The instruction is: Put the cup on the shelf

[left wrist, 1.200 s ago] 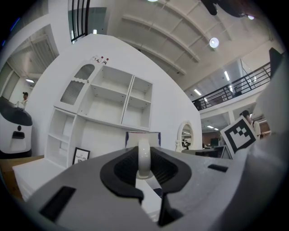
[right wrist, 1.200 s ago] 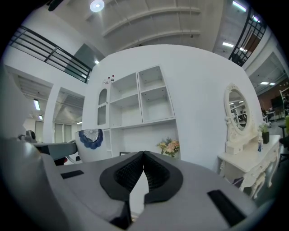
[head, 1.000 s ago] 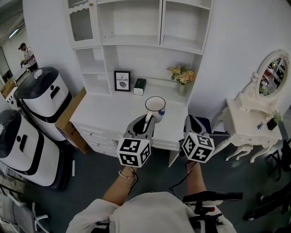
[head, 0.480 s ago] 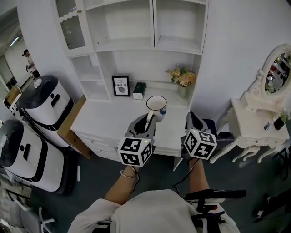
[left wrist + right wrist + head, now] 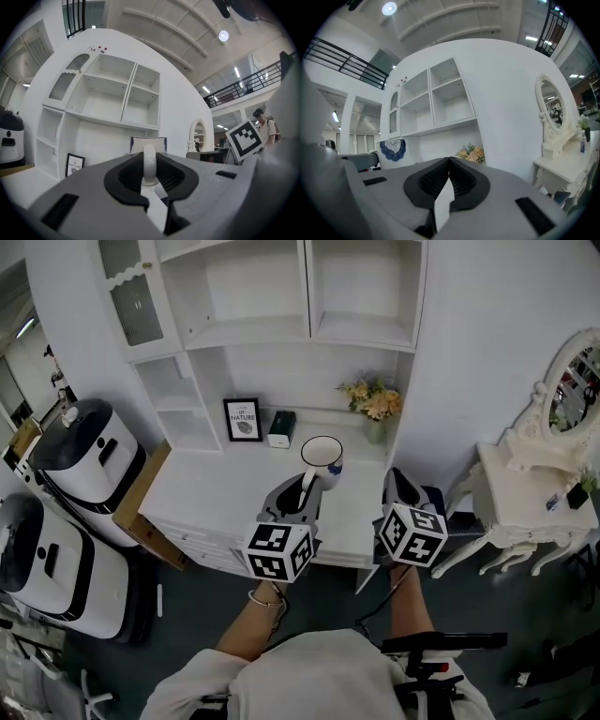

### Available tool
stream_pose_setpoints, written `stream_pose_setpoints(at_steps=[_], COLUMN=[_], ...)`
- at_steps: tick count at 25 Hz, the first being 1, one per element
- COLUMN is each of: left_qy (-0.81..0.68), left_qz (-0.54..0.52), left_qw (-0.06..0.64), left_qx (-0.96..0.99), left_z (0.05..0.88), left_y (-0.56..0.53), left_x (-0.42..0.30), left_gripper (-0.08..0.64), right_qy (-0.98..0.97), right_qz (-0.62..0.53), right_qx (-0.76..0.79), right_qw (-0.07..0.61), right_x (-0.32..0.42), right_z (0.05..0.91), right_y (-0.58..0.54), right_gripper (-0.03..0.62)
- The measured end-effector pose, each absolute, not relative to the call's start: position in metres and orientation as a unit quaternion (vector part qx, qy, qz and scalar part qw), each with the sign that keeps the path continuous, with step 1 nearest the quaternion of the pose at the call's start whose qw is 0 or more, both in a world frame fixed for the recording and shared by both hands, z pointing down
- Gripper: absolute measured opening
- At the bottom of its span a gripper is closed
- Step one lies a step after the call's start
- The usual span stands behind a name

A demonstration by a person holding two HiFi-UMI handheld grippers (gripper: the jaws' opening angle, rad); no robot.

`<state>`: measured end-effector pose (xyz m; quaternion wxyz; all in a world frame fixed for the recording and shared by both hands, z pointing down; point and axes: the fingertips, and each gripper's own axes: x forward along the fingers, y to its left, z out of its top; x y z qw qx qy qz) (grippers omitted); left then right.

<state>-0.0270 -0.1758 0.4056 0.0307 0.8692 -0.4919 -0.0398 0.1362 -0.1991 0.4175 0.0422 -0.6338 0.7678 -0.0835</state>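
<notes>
A white cup point(image 5: 321, 459) with a blue pattern hangs above the white desk point(image 5: 234, 486), held by its handle point(image 5: 149, 161) in my left gripper point(image 5: 303, 493), which is shut on it. The cup's rim point(image 5: 148, 138) shows just past the jaws in the left gripper view, and the cup point(image 5: 392, 149) also appears at the left of the right gripper view. My right gripper point(image 5: 397, 491) is shut with nothing in it, level with the left one. The white shelf unit point(image 5: 281, 306) rises behind the desk with empty compartments.
On the desk's back stand a framed picture point(image 5: 243, 419), a small dark green box point(image 5: 279, 427) and a vase of flowers point(image 5: 368, 401). Two white-and-black machines point(image 5: 84, 460) stand at the left, a cardboard box point(image 5: 141, 498) beside them. A white vanity with mirror point(image 5: 553, 456) stands at the right.
The head view has tilted up a little, so more of the upper shelves shows. Both grippers and the cup keep about the same place.
</notes>
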Motion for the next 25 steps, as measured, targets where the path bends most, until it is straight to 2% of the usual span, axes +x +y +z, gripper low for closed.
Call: stream_pose_setpoints(at_steps=[13,25], left_qy=[-0.480,-0.464], left_qz=[-0.049,-0.058], left_qw=[0.038,0.035], left_qx=[0.875,0.883], left_z=[0.412,0.403], left_y=[-0.216,-0.294], left_x=[-0.024,-0.026], left_gripper=[0.067,0.067], right_qy=[0.756,0.751], right_qz=[-0.084,-0.062], right_qx=[-0.648,-0.656], right_qw=[0.032,0.034], right_x=[0.144,0.138], right_z=[0.430,0.410], right_y=[-0.230,-0.304], right_gripper=[0.021,0.021])
